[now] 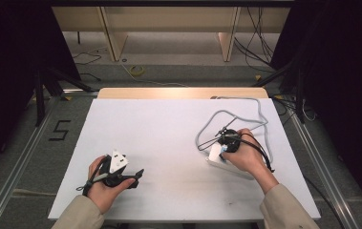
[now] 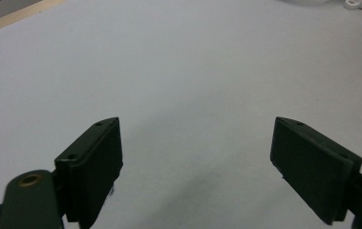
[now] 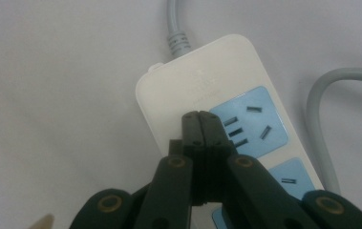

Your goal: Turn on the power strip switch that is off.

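A white power strip with light-blue socket faces lies on the white table, a grey cable leaving its end. My right gripper is shut, its joined tips just over the strip beside the first socket, with nothing between them. From above, the right hand covers most of the strip, and the right gripper points down at it. My left gripper is open over bare table near the front left, also seen as the left gripper from above.
The strip's grey cable loops across the right half of the white tabletop toward the far edge. Black gripper cables trail by each hand. A wooden edge borders the far side. Black curtains stand to either side.
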A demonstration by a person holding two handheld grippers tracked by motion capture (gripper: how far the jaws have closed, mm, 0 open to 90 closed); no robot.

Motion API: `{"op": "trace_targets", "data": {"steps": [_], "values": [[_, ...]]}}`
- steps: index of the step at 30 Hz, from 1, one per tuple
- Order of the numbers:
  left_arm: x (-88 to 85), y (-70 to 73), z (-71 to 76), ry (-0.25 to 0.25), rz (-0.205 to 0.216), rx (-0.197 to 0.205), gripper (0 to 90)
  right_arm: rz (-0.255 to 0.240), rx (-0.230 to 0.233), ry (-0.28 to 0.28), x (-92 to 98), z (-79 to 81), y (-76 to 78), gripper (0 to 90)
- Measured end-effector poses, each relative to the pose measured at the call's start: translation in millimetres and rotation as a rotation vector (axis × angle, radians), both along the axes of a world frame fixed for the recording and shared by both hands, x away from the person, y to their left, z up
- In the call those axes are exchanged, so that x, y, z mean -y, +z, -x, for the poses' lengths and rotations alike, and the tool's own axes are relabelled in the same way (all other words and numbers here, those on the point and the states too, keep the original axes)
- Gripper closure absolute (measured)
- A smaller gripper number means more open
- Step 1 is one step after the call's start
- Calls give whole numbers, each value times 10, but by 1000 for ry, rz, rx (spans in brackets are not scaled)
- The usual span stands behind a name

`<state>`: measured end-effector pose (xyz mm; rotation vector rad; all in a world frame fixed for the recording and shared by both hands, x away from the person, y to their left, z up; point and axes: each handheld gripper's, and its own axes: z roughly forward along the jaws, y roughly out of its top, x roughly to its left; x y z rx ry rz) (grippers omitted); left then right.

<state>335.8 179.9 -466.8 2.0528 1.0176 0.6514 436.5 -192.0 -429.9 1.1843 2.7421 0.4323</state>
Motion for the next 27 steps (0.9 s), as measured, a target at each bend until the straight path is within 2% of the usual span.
{"op": "trace_targets", "data": {"steps": [7, 18, 27], "values": [[3, 0, 1, -1, 0, 0, 179, 1, -12, -6, -2, -1, -4, 900], [5, -3, 0, -2, 0, 0, 180, -4, -7, -6, 2, -5, -7, 900], [2, -6, -2, -1, 2, -2, 180, -27, 5, -11, 36, 9, -16, 900]]}}
